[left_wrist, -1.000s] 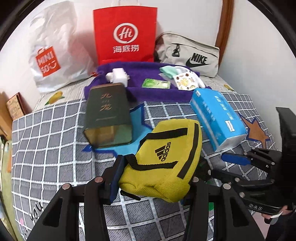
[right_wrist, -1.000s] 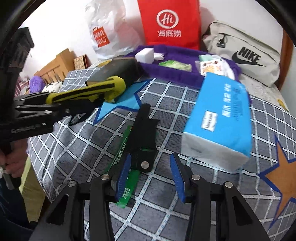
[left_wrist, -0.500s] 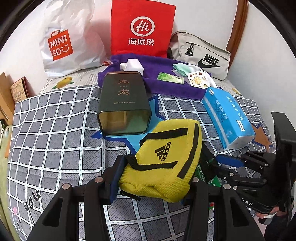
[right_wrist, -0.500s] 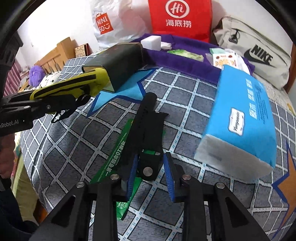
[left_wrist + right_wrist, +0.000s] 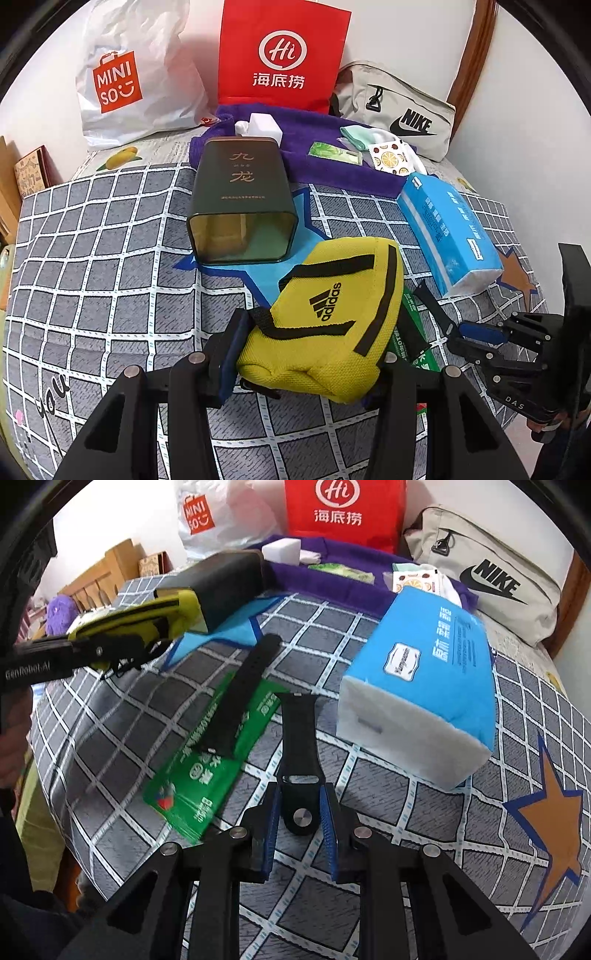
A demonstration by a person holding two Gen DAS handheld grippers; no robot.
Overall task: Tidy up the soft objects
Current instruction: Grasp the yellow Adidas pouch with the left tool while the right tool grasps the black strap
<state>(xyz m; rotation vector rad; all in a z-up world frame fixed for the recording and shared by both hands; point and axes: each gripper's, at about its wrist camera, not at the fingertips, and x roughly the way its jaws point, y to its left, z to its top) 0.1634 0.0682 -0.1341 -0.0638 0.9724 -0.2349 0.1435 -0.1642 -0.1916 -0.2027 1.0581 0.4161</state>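
My left gripper (image 5: 310,347) is shut on a yellow Adidas pouch (image 5: 332,295) and holds it just above the checked bedspread (image 5: 103,266). In the right wrist view the pouch (image 5: 147,609) shows edge-on at the left. My right gripper (image 5: 300,812) is closing, and its blue pads (image 5: 272,823) press on the stud end of a short black watch strap (image 5: 297,731). A longer black strap (image 5: 243,694) lies across a green packet (image 5: 199,775) just to the left. In the left wrist view the right gripper (image 5: 476,332) sits low at the right.
A blue tissue pack (image 5: 424,672) lies right of the straps. A dark tin (image 5: 240,199) lies on its side behind the pouch. Behind it, a purple towel (image 5: 325,170) carries small items. A Miniso bag (image 5: 125,74), a red bag (image 5: 280,55) and a Nike bag (image 5: 399,110) line the wall.
The right gripper's jaws narrowed onto the short strap, which now stands apart from the longer strap and the green packet. The left gripper kept its hold on the pouch.
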